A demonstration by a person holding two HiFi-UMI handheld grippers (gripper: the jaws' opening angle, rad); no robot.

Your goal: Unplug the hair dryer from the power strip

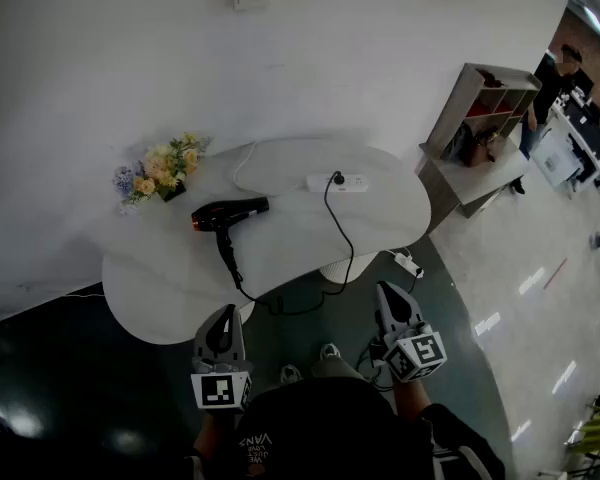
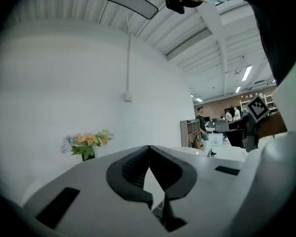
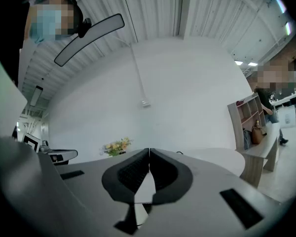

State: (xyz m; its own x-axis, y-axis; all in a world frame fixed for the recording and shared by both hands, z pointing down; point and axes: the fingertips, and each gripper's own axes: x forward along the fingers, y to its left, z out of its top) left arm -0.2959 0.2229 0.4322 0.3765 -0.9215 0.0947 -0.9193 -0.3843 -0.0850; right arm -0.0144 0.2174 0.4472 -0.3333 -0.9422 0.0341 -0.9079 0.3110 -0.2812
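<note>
A black hair dryer (image 1: 228, 214) lies on the white table (image 1: 170, 298), nozzle toward the right. Its black cord (image 1: 342, 230) runs off the table's front and loops back up to a plug (image 1: 337, 178) in the white power strip (image 1: 337, 183) near the far edge. My left gripper (image 1: 220, 318) and right gripper (image 1: 388, 294) hang in front of the table's near edge, both shut and empty, well short of the strip. In the left gripper view the jaws (image 2: 149, 148) meet tip to tip; in the right gripper view they (image 3: 149, 151) do too.
A bunch of flowers (image 1: 160, 171) stands at the table's back left against the white wall. A wooden shelf unit (image 1: 480, 118) stands to the right. A second power strip (image 1: 408, 263) lies on the dark floor. People stand far off at the right.
</note>
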